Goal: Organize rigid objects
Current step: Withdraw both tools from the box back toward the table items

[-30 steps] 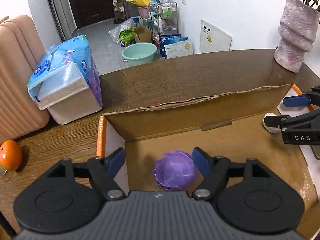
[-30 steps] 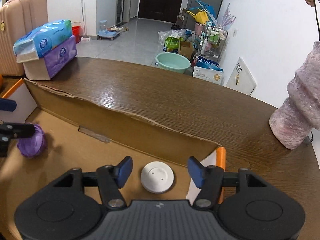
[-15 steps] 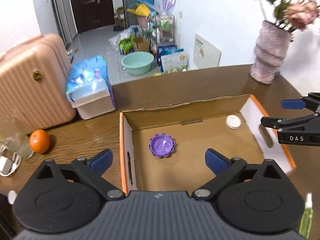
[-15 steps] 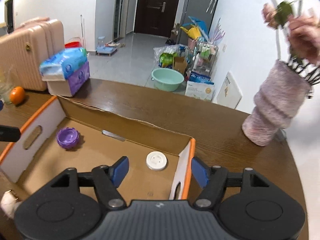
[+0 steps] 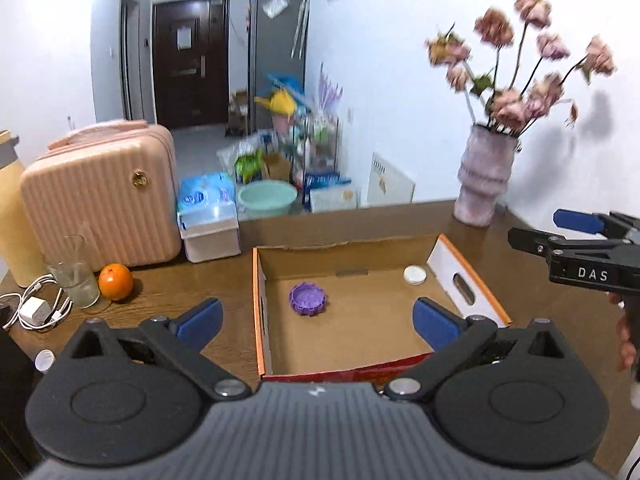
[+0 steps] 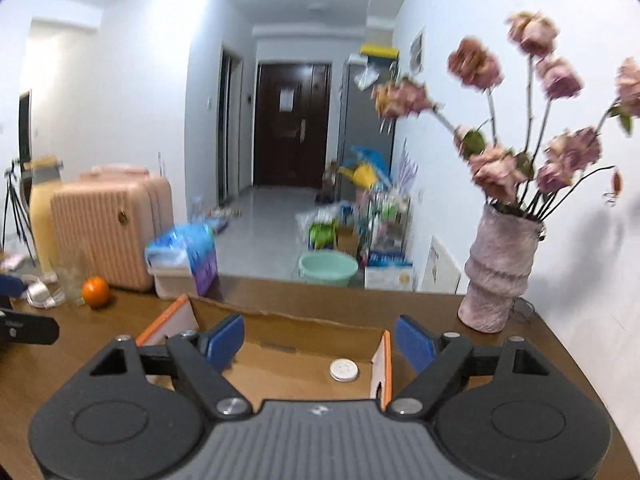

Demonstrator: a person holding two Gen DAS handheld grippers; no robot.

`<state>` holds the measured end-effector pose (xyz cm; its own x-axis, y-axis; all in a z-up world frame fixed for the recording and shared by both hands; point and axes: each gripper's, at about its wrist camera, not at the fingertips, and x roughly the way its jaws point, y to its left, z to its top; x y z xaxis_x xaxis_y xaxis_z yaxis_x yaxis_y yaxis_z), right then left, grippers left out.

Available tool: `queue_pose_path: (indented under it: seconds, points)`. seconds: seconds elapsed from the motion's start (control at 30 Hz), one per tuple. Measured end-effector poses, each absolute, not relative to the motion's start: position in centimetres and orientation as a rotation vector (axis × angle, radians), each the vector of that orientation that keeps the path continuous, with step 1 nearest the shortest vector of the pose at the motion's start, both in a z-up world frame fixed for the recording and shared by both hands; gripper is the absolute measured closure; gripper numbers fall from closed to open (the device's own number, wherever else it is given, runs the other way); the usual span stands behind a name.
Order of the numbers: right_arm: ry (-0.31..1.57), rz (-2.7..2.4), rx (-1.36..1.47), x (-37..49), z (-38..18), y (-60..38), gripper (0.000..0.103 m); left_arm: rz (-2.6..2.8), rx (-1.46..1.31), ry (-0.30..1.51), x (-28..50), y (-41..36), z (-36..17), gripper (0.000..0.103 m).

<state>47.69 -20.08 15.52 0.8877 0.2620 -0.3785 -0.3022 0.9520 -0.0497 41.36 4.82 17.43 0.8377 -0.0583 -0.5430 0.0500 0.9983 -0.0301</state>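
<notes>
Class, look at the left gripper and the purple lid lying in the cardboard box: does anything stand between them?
Only the box's own wall. The left gripper is open, above the near edge of the cardboard box. The purple lid lies alone on the box floor; the white cap sits off in the far right corner.

One open brown cardboard box with orange edges [image 5: 472, 280] sits on the one dark wooden table [image 5: 168, 292]. Inside it lie two items: one purple scalloped plastic lid [image 5: 307, 298] and one white round plastic cap [image 5: 415, 275]. On the table there are also one round orange fruit [image 5: 116, 281], one clear drinking glass [image 5: 74, 278], one white charger with its cable [image 5: 34, 308], one pink textured ceramic vase of dried pink flowers [image 5: 485, 178], one pink ribbed hard-shell suitcase [image 5: 100, 192] and one blue-and-purple pack of tissues [image 5: 208, 216]. Two black grippers with blue pads show, left gripper [image 5: 318, 318] and right gripper [image 6: 319, 339].
</notes>
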Motion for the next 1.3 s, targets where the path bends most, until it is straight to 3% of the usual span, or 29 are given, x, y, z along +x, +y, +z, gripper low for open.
queue_pose_path:
  seconds: [0.3,0.63,0.8,1.3]
  points:
    - [0.211,0.301,-0.051,39.2,14.9,-20.2,0.016,-0.032,-0.009,0.355,34.1,5.1,17.7,0.000]
    - [0.206,0.330,0.009,31.4,11.8,-22.0,0.014,-0.108,0.022,0.186,24.3,4.5,15.6,0.000]
    - [0.165,0.338,-0.014,25.9,10.4,-23.3,0.008,-0.083,0.001,0.180,19.8,4.6,13.0,0.000]
    - [0.147,0.264,-0.040,15.7,4.6,-23.3,0.008,-0.021,0.086,0.109,11.2,5.7,5.8,0.000]
